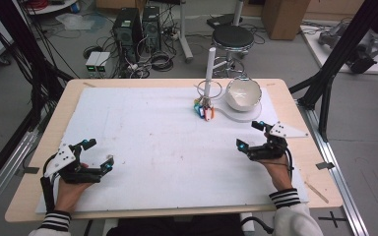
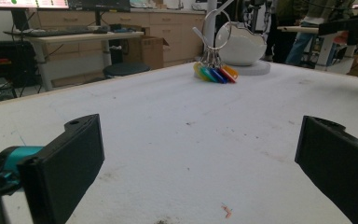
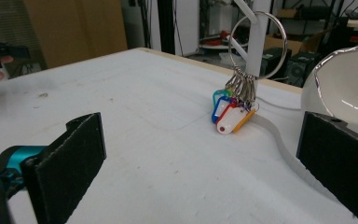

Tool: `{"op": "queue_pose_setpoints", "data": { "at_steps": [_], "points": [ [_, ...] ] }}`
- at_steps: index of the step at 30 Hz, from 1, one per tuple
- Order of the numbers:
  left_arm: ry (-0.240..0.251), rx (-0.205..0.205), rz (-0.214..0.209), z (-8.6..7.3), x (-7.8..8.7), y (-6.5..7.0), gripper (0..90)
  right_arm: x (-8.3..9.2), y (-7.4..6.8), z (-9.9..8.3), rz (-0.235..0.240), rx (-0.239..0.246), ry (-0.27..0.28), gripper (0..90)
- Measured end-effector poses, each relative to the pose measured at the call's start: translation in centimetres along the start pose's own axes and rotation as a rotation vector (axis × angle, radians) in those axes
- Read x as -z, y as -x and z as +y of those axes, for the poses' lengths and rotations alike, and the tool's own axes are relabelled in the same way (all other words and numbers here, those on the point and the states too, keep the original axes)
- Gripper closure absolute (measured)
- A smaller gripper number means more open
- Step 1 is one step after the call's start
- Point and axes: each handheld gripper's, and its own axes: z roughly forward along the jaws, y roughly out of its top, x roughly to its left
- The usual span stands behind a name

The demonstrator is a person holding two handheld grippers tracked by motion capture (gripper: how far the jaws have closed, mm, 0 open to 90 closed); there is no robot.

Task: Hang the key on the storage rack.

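Key tags [image 1: 204,110] in a bunch of several colours hang from a large metal ring [image 1: 209,89] looped on a white upright post [image 1: 209,69] at the far edge of the table, right of centre. Tags rest on the white mat [image 1: 162,147]. Just right of the post: white bowl [image 1: 243,93], tilted, opening toward the person, sitting on a white round base [image 1: 246,114] that joins the post's foot.

Mat is a white sheet covering most of a light wood tabletop [image 1: 29,191]; scuffed, with dark smudges near the middle and a small orange fleck close to the left gripper, seen in the left gripper view.

Left gripper [image 1: 97,154] near the front-left corner of the mat, jaws spread wide, holding nothing, grey 3-cornered plate on top. Right gripper [image 1: 251,135] at the right side of the mat, jaws also spread wide and empty, pointed toward tags and bowl. Bare mat lies between either gripper and the tag bunch; bowl sits close behind it on the right.

Room: grey floor, 2 black PC towers [image 1: 137,27] behind the table with loose cables around them, black round stool [image 1: 232,37], cardboard box [image 1: 284,17] far right, black frame struts on both sides. Left gripper view also shows desks, cabinets and monitors along the back wall.
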Motion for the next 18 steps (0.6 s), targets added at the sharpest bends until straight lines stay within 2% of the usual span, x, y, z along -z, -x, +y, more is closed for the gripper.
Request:
{"op": "queue_pose_setpoints", "data": {
  "at_steps": [5,12,14,18],
  "points": [
    [0.001,-0.004,0.007,0.0,0.0,0.1,1.7,0.8,-0.8,-1.9,0.005,-0.005,0.049,0.8],
    [0.000,-0.003,0.008,0.0,0.0,0.1,1.7,1.3,-1.1,-3.9,0.000,-0.014,0.077,0.8],
    [0.000,-0.004,0.005,0.0,0.0,0.1,1.7,1.6,-1.3,-4.0,-0.004,-0.012,0.105,0.8],
    [-0.001,-0.004,0.004,0.0,0.0,0.1,1.7,1.7,-1.4,-4.1,-0.005,-0.003,0.111,0.8]
  ]
}}
